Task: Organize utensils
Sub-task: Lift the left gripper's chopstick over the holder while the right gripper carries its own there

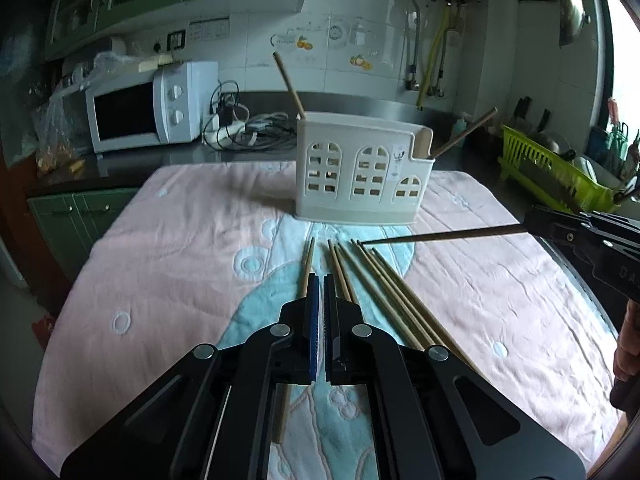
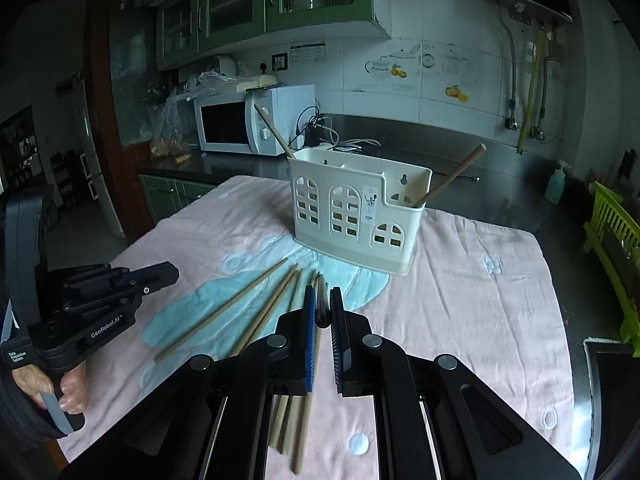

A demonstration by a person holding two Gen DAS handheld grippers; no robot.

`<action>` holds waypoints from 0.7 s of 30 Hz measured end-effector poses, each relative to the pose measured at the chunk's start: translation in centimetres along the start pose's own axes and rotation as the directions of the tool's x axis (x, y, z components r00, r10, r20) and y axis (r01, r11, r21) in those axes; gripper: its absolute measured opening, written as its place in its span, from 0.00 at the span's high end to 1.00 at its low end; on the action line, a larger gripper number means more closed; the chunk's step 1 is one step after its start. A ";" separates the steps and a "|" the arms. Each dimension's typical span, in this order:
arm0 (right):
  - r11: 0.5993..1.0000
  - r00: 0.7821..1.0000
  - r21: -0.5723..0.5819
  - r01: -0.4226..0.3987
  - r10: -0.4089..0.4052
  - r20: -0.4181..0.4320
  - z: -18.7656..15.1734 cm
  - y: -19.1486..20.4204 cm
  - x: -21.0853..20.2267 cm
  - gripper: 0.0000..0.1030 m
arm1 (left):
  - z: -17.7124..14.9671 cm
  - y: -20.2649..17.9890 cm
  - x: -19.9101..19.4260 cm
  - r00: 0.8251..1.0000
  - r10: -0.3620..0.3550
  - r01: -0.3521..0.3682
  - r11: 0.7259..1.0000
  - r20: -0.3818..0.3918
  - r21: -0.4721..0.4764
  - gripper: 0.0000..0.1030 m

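left gripper (image 1: 321,280): jaws together, nothing between
right gripper (image 2: 322,292): clamped on a dark chopstick (image 1: 444,236)
holder (image 1: 362,168): two sticks inside

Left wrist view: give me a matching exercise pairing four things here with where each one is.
Things:
1. utensil holder
2. dark chopstick
3. microwave
4. dish rack

Places:
A. on the dark counter, back left
B. clamped in the right gripper
C. standing on the pink cloth
D. at the right edge of the view, past the cloth

Pairs: 1-C, 2-B, 3-A, 4-D
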State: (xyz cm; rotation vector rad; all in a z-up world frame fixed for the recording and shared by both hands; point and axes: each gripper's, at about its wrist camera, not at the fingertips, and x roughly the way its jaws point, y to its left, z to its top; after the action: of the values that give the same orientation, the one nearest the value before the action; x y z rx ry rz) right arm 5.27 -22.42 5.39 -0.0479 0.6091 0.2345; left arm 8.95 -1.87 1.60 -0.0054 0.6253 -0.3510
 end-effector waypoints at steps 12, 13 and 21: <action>1.000 1.000 0.020 -0.003 0.003 0.012 -0.1 -0.2 0.6 0.93 | -4.8 2.0 2.1 0.983 -0.008 0.005 1.000 -0.185 -0.020 0.79; 1.000 1.000 0.021 -0.004 0.004 0.011 -0.1 -0.1 0.7 0.93 | -5.2 1.9 2.3 0.980 -0.010 0.007 1.000 -0.200 -0.014 0.78; 1.000 1.000 0.020 -0.006 0.006 0.013 0.2 -0.1 1.1 0.93 | -6.6 2.1 3.7 0.972 0.018 -0.020 1.000 -0.235 -0.006 0.77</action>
State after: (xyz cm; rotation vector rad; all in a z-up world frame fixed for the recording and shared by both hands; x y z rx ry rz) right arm 6.27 -22.23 4.98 -0.0252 0.5987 0.2344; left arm 8.65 -0.40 -6.15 0.0343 0.8612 -0.3333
